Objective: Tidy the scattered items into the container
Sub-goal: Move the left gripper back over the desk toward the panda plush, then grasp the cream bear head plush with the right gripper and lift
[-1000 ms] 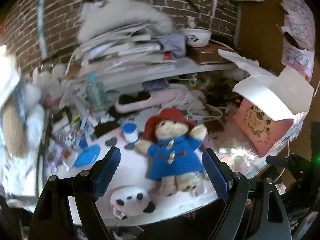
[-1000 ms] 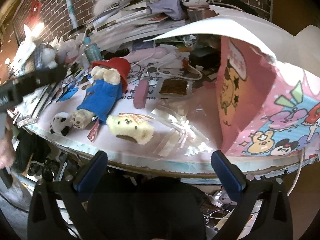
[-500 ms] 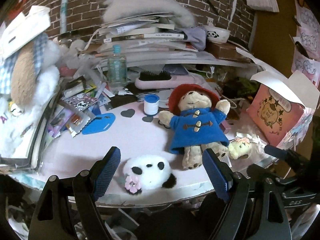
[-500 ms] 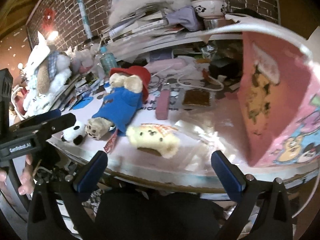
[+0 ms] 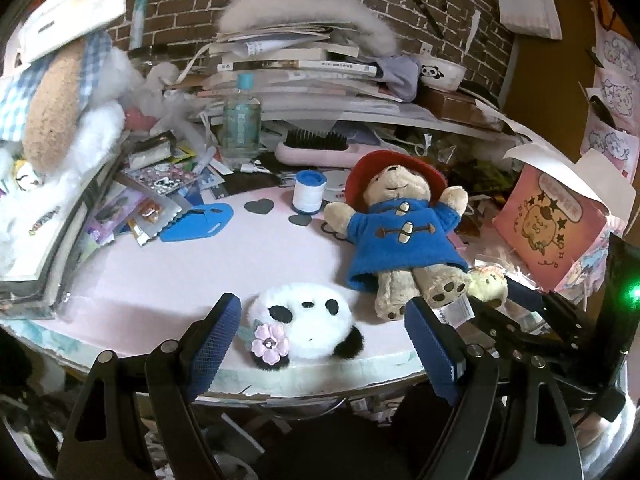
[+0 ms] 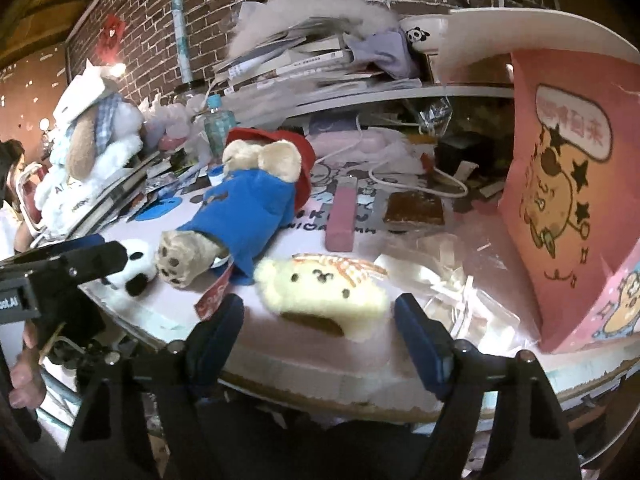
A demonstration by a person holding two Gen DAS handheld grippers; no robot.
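Note:
A small panda plush point(image 5: 306, 322) with a pink flower lies at the pink table's front edge, between the fingers of my open left gripper point(image 5: 326, 344). A bear in a blue coat and red hat point(image 5: 400, 232) lies on its back behind it; it also shows in the right wrist view point(image 6: 244, 204). A small yellow plush point(image 6: 324, 292) lies just ahead of my open right gripper point(image 6: 320, 340). The pink cartoon box point(image 6: 572, 192) stands open at the right, also seen in the left wrist view point(image 5: 552, 228).
Stacked books point(image 5: 292, 68), a water bottle point(image 5: 241, 120), a hairbrush point(image 5: 320, 148), a white jar point(image 5: 308, 192), stickers and packets point(image 5: 156, 196) crowd the back and left. A large white plush point(image 5: 56, 120) stands at left. Clear wrappers point(image 6: 452, 284) lie before the box.
Both grippers have moved closer to the table. The panda now sits between the left fingers and the yellow plush just ahead of the right fingers. Both stay open.

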